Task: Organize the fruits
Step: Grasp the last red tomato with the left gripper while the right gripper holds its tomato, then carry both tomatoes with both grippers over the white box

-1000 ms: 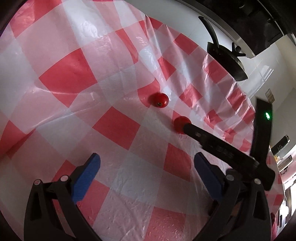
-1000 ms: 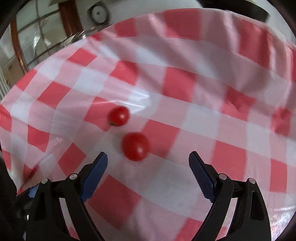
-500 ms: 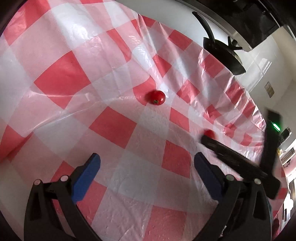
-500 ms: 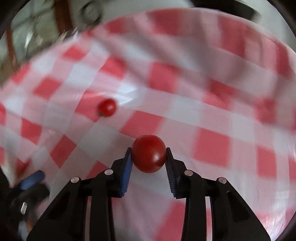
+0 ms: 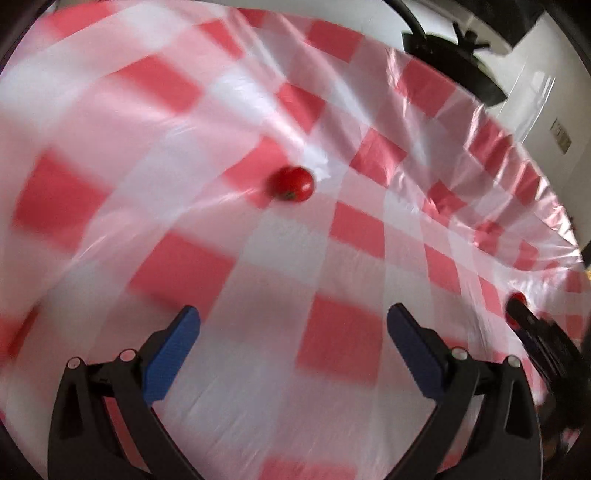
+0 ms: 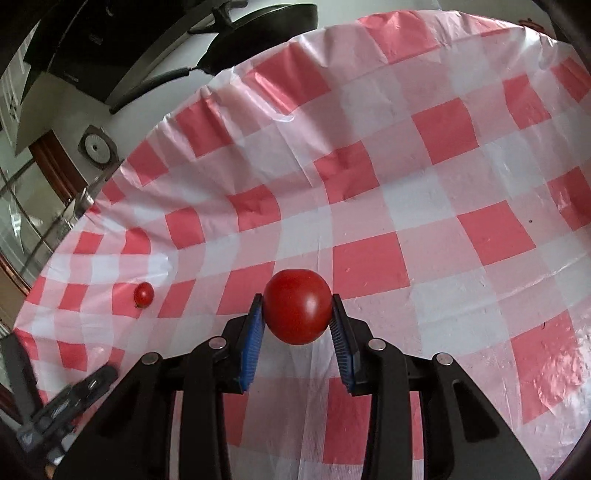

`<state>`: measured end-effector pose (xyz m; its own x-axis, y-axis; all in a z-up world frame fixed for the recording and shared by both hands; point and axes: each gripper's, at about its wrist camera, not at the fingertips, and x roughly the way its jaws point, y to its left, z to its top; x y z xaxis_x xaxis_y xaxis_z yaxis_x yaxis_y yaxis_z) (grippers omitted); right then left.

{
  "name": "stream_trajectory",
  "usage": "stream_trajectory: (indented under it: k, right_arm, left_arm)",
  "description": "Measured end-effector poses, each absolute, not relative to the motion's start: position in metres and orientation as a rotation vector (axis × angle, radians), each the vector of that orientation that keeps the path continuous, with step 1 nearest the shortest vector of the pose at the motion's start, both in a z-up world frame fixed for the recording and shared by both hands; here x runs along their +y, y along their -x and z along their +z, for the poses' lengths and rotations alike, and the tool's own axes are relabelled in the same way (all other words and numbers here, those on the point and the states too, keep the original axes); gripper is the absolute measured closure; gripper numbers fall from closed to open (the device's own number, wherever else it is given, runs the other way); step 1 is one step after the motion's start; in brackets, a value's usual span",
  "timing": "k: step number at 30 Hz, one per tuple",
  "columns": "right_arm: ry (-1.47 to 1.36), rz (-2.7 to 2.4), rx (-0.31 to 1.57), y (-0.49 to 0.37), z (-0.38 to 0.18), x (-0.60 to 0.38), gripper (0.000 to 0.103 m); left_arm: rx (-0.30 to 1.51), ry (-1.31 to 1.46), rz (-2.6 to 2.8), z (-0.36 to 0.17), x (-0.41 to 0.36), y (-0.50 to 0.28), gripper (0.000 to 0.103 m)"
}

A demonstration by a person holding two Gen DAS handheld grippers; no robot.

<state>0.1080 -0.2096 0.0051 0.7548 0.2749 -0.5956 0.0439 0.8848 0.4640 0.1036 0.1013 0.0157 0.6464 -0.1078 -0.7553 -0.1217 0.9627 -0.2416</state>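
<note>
My right gripper is shut on a red tomato and holds it above the red and white checked tablecloth. A second, smaller-looking tomato lies on the cloth to the far left in the right wrist view; it also shows in the left wrist view, ahead of my left gripper. The left gripper is open and empty, well short of that tomato. The held tomato and the right gripper show at the right edge of the left wrist view. The left wrist view is blurred.
A black frying pan stands beyond the table's far edge; it also shows in the right wrist view. The cloth's edge hangs wrinkled at the far right. A window lies left of the table.
My right gripper closed on the tomato, lifted it and carried it away to the right. My left gripper moved closer toward the tomato left on the cloth.
</note>
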Motion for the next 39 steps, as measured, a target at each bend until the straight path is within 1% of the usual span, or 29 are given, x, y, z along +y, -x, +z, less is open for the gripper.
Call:
stream_trajectory:
  k: [1,3,5,10,12,13,15,17,25,29,32,34,39]
  right_arm:
    - [-0.48,0.133,0.71,-0.103,0.006,-0.215,0.068]
    - [-0.478,0.132,0.71,-0.102,0.006,-0.215,0.068]
    - [-0.476,0.136,0.714,-0.102,0.005,-0.214,0.068]
    - [-0.474,0.137,0.714,-0.102,0.006,-0.211,0.068]
    - [-0.475,0.14,0.714,-0.101,0.006,-0.21,0.068]
    - [-0.475,0.14,0.714,-0.102,0.006,-0.21,0.068]
    - [-0.476,0.14,0.713,-0.102,0.006,-0.21,0.068]
    - [-0.476,0.14,0.713,-0.101,0.006,-0.209,0.067]
    - [-0.479,0.139,0.706,-0.1,0.006,-0.209,0.068]
    - [-0.48,0.139,0.707,-0.1,0.006,-0.209,0.068]
    - [-0.48,0.141,0.706,-0.1,0.006,-0.209,0.067]
    - [-0.48,0.139,0.707,-0.101,0.006,-0.209,0.067]
    - [-0.478,0.141,0.707,-0.101,0.006,-0.209,0.067]
  left_arm:
    - [0.88,0.233,0.031,0.015,0.091,-0.121,0.002]
    - [0.888,0.15,0.064,0.013,0.077,-0.15,0.01]
    - [0.933,0.089,0.121,0.007,0.069,-0.182,0.024]
    - [0.94,0.048,0.234,0.005,0.066,-0.226,0.03]
    - [0.924,0.055,0.237,0.006,0.066,-0.229,0.052]
    - [0.918,0.076,0.214,0.007,0.067,-0.226,0.071]
    - [0.905,0.11,0.161,0.008,0.064,-0.213,0.072]
    - [0.861,0.12,0.101,0.014,0.059,-0.184,0.072]
    - [0.743,0.291,-0.036,0.026,0.076,-0.032,0.072]
    - [0.692,0.388,-0.059,0.025,0.091,0.023,0.071]
    - [0.672,0.478,-0.088,0.021,0.105,0.041,0.071]
    - [0.639,0.506,-0.105,0.025,0.11,0.041,0.071]
    - [0.652,0.536,-0.147,0.022,0.11,0.035,0.071]
